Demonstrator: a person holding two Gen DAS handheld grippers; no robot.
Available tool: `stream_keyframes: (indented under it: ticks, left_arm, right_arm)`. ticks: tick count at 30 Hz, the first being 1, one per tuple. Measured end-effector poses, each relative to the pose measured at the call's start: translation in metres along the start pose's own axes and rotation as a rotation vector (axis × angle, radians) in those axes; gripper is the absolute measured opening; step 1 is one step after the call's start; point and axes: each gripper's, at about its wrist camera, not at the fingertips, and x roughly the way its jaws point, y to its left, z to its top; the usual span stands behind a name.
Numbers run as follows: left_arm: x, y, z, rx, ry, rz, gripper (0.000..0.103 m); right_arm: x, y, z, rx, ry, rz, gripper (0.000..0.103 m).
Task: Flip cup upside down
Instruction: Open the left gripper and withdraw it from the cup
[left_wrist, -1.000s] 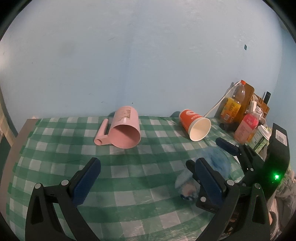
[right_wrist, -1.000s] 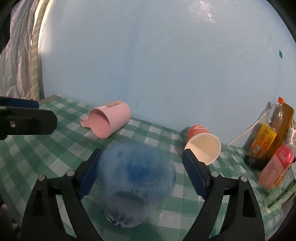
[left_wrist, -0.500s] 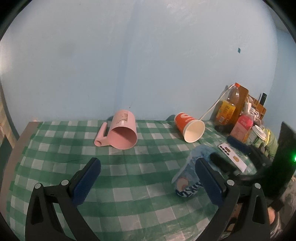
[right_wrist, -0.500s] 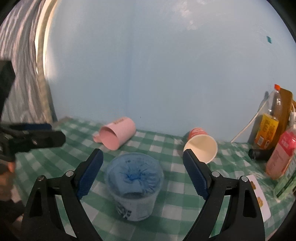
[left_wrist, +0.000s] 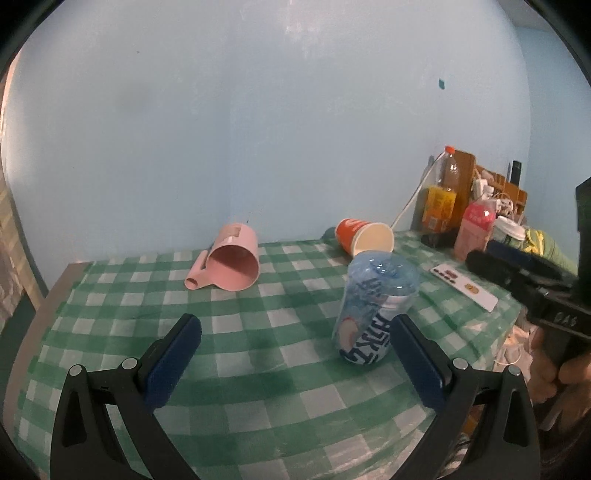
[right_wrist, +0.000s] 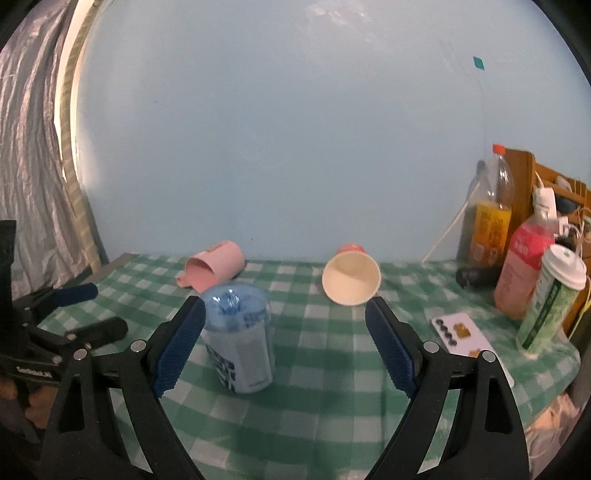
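A blue and white plastic cup (left_wrist: 373, 310) stands on the green checked tablecloth (left_wrist: 258, 354) with its base up, free of both grippers; it also shows in the right wrist view (right_wrist: 240, 339). My left gripper (left_wrist: 293, 354) is open and empty, with the cup just inside its right finger. My right gripper (right_wrist: 284, 347) is open and empty, drawn back from the cup, which stands by its left finger. A pink mug (left_wrist: 231, 262) and an orange paper cup (left_wrist: 364, 236) lie on their sides further back.
Bottles (right_wrist: 487, 225), a pink bottle (right_wrist: 524, 273) and a lidded green cup (right_wrist: 550, 299) crowd the right back corner. A white card (right_wrist: 461, 332) lies near the right edge. A blue wall closes the back. The table's left edge (left_wrist: 55, 295) is bare.
The right gripper set the blue cup down base up, let go and drew back. Both cameras rose and pulled away from the table.
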Motion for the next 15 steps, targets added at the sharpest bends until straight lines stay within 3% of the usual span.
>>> stream_keyframes:
  ticks: [6, 15]
  left_arm:
    - [-0.008, -0.004, -0.005, 0.002, -0.03, 0.011, 0.103]
    - [-0.002, -0.012, -0.015, 0.026, -0.004, 0.006, 0.103]
  right_arm:
    - [-0.003, 0.0, -0.013, -0.023, 0.045, -0.018, 0.087]
    - [-0.004, -0.005, -0.023, -0.003, 0.059, -0.037, 0.087]
